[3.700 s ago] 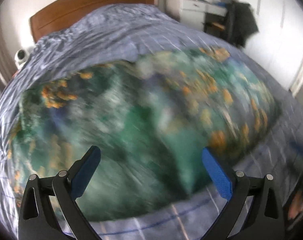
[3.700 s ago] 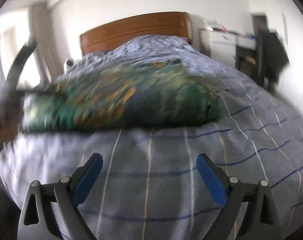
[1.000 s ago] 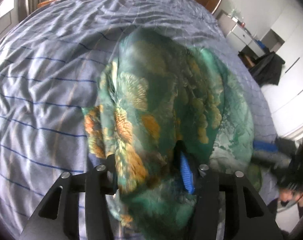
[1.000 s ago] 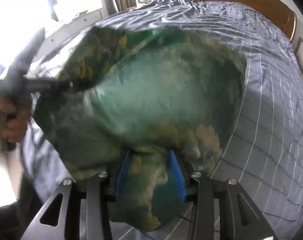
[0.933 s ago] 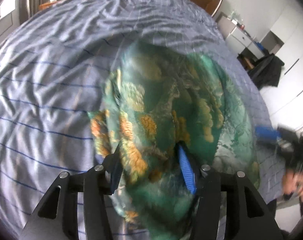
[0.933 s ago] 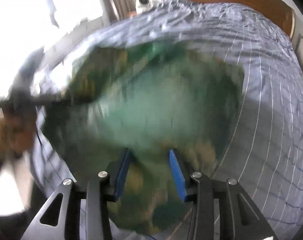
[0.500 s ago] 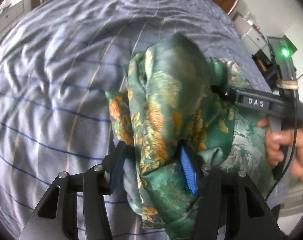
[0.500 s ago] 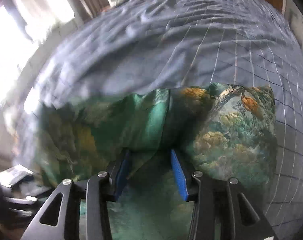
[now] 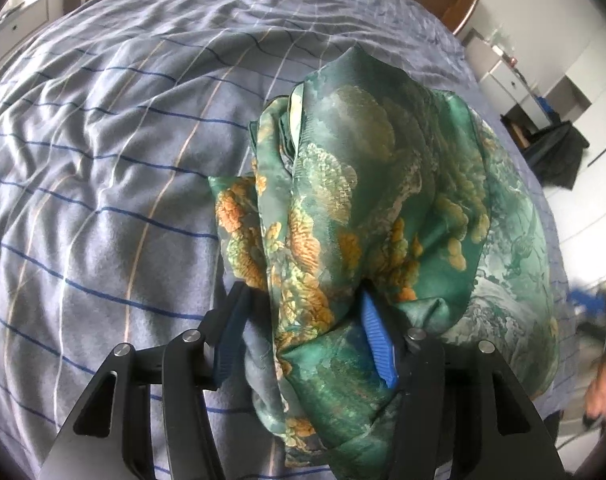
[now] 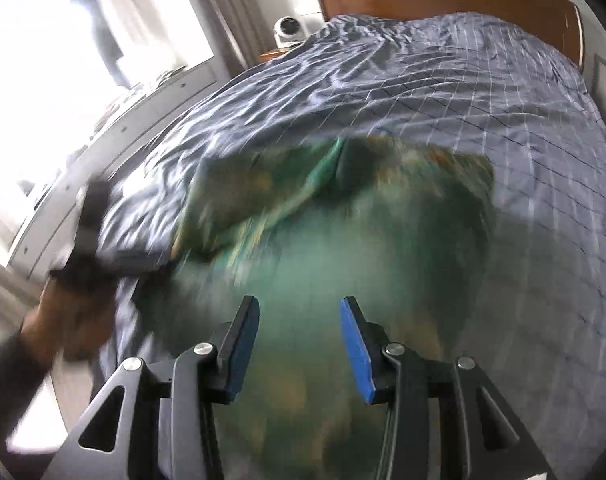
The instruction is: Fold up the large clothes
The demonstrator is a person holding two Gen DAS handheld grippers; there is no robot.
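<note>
Two tongs in play. Left tongs [image 9: 303,332] are clamped on a bunched fold of the green printed garment [image 9: 383,200], which lies heaped on the striped bed [image 9: 103,160] near its edge. Right tongs [image 10: 299,344] stand apart w/ nothing between them, over the same cloth [image 10: 343,260], blurred there. Fabric looks thin, silky, floppy; prob. light and slippery, so it'll slump and slide. Best to grab at hems or corners, not mid-panel, w/ a firm pinch.
</note>
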